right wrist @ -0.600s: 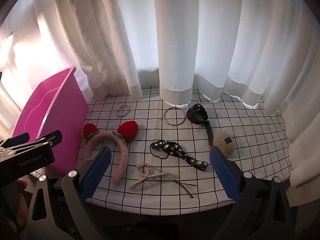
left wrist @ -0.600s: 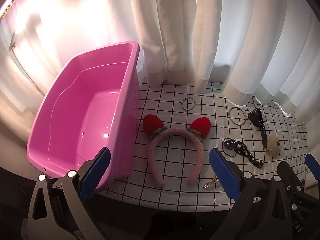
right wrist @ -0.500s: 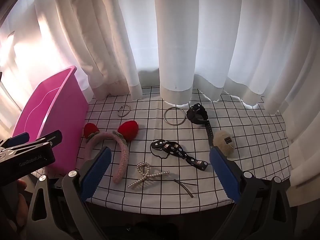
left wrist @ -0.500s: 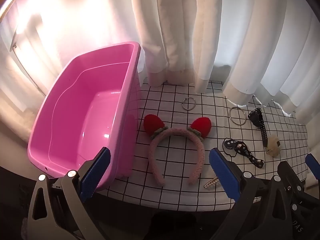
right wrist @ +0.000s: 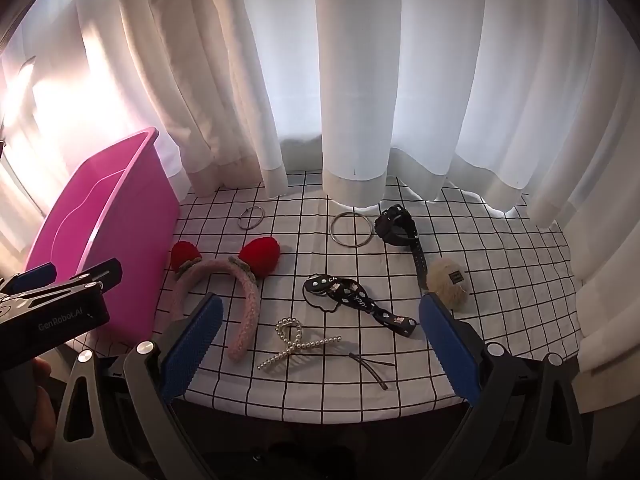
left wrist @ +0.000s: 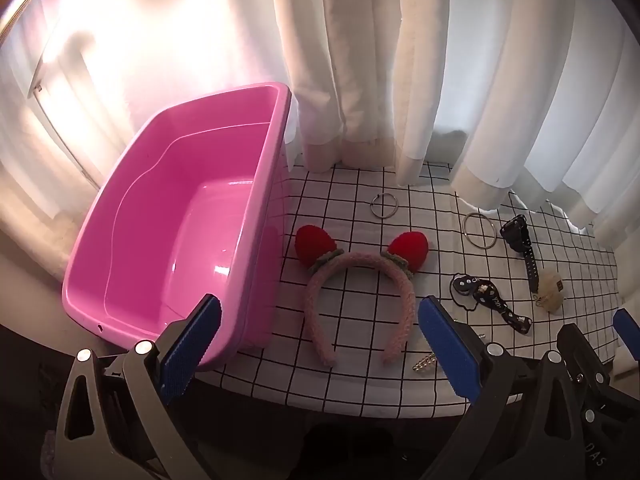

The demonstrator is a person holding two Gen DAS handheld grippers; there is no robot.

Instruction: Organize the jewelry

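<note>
Almost nothing has shifted since the earlier frames: both views hold the same framing and every piece lies where it lay. The left gripper (left wrist: pixel 320 344) and the right gripper (right wrist: pixel 318 344) both stand released, jaws spread wide, grasping nothing, back over the near edge of the table.

In the right wrist view the jewelry is spread across the cloth: the pink headband (right wrist: pixel 236 292) with red ears at 9 o'clock, the pearl hair clip (right wrist: pixel 298 344) at 6 o'clock, a black hair pin (right wrist: pixel 370 364) just beside it, the black ribbon tie (right wrist: pixel 356 300) at centre, the black strap (right wrist: pixel 402 232) and fluffy pompom (right wrist: pixel 448 284) at 3 o'clock, and the small ring (right wrist: pixel 251 217) and large ring (right wrist: pixel 352 229) at 12 o'clock. The pink bin (left wrist: pixel 176 216), at 9 o'clock, holds nothing that I can see.

The risks, as I judge them: the flat rings and thin pin offer little to pinch and may skate on the cloth; a low approach could snag and drag the cloth, shifting everything; the headband may spring from a weak grip.

The checked tablecloth (right wrist: pixel 500 280) is white with black grid lines, and white curtains (right wrist: pixel 352 80) hang behind it, backlit.
</note>
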